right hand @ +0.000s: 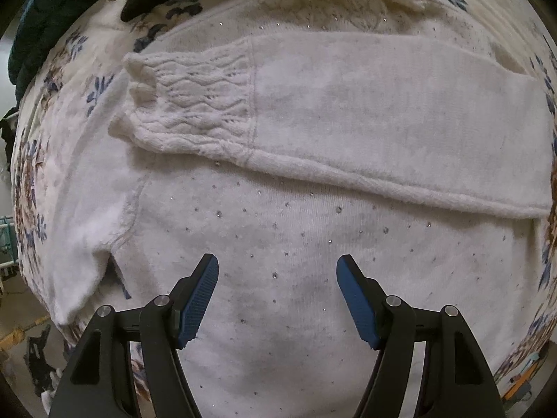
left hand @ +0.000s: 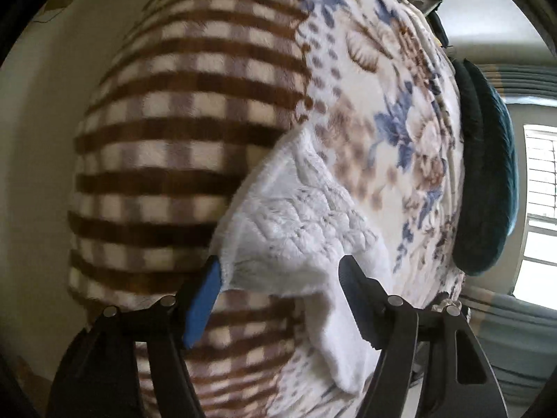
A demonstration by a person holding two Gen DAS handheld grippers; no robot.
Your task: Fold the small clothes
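Observation:
A small white knit sweater (right hand: 278,237) with tiny rhinestones lies flat on a floral blanket (right hand: 31,174). One sleeve (right hand: 348,111) with a wavy knit cuff (right hand: 188,104) is folded across its body. My right gripper (right hand: 277,275) is open and empty, hovering over the sweater's lower body. In the left wrist view, a white knit part of the sweater (left hand: 296,223) lies between the fingers of my left gripper (left hand: 278,275), which is open; its jaws stand wide apart around the cloth without pinching it.
A brown and cream checked blanket (left hand: 181,132) lies beside the floral blanket (left hand: 393,104). Dark teal and black clothes (left hand: 487,174) are piled at the bed's far edge, also in the right wrist view (right hand: 38,17). A bright window (left hand: 539,209) is to the right.

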